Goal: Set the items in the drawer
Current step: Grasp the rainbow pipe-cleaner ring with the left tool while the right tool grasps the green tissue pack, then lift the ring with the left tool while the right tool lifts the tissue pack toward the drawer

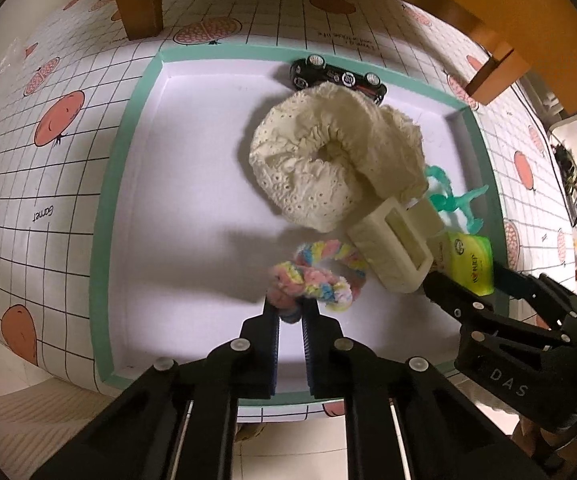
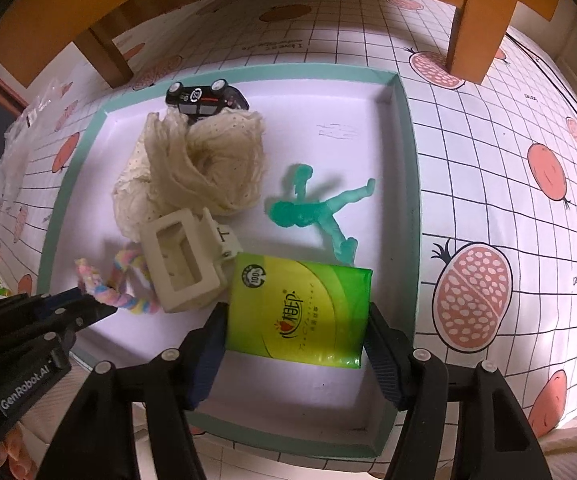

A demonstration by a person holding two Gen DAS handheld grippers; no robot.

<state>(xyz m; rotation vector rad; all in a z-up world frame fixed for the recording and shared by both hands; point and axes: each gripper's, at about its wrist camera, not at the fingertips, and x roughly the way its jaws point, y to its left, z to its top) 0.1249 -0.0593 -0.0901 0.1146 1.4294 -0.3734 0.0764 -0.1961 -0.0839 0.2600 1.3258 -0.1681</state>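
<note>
A home, by the look of it: a table dressed in a fruit-print grid tablecloth, wooden chair legs at its far edge, pale tiled floor below.

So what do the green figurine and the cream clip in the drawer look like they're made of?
Green figurine: translucent, slightly glossy plastic or resin; light glows through its limbs. Cream clip: matte, opaque hard plastic, with crisp moulded edges, probably.

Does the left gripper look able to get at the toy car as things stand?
Probably not directly. The left gripper is shut on the pastel rope, and the cream fabric bundle sits between it and the toy car at the far wall of the drawer.
</note>
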